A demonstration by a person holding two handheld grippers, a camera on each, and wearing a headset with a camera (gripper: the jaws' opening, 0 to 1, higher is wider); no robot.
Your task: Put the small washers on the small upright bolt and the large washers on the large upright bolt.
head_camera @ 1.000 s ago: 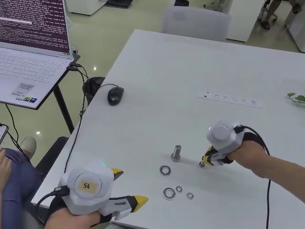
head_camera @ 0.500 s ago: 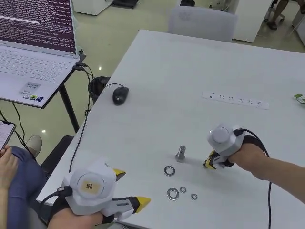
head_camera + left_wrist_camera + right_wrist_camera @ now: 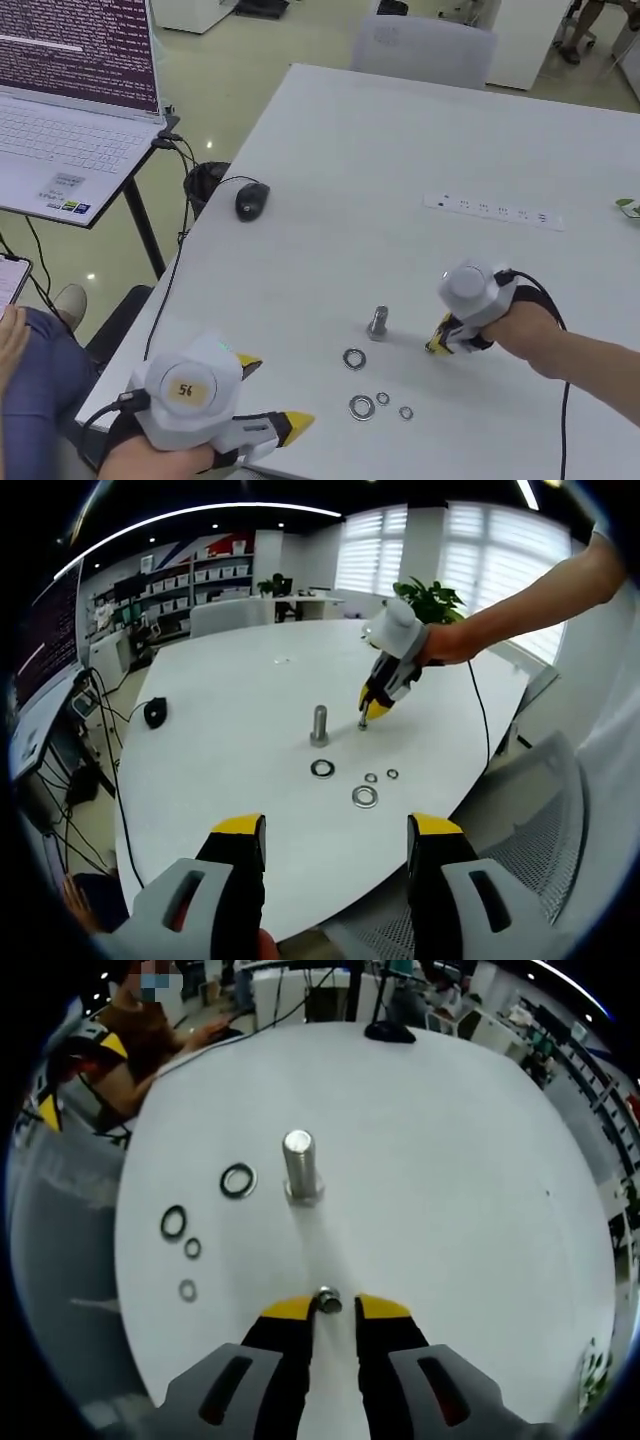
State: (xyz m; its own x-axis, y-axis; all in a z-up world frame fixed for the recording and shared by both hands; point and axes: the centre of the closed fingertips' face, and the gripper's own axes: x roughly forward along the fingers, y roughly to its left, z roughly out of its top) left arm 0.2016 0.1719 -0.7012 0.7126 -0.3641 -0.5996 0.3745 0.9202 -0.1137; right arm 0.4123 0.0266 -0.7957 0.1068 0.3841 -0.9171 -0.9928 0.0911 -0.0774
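Observation:
The large bolt point(image 3: 378, 322) stands upright on the white table point(image 3: 330, 180). In front of it lie two large washers point(image 3: 354, 358) point(image 3: 361, 407) and two small washers point(image 3: 383, 398) point(image 3: 406, 412). To the bolt's right, my right gripper point(image 3: 437, 345) rests low on the table, shut on the small bolt point(image 3: 327, 1300), which stands upright between its yellow tips. The right gripper view looks past it to the large bolt point(image 3: 298, 1165) and the washers point(image 3: 238, 1180) point(image 3: 173, 1223). My left gripper point(image 3: 275, 395) hovers open at the near left edge, with nothing in it point(image 3: 336, 830).
A black mouse point(image 3: 252, 200) lies at the table's left edge and a white power strip point(image 3: 492, 211) at the far right. A laptop point(image 3: 70, 120) stands on a side stand to the left, and a chair point(image 3: 425, 48) beyond the table's far end.
The head camera has shifted a little. Both grippers, the bolts and the washers stay where they were.

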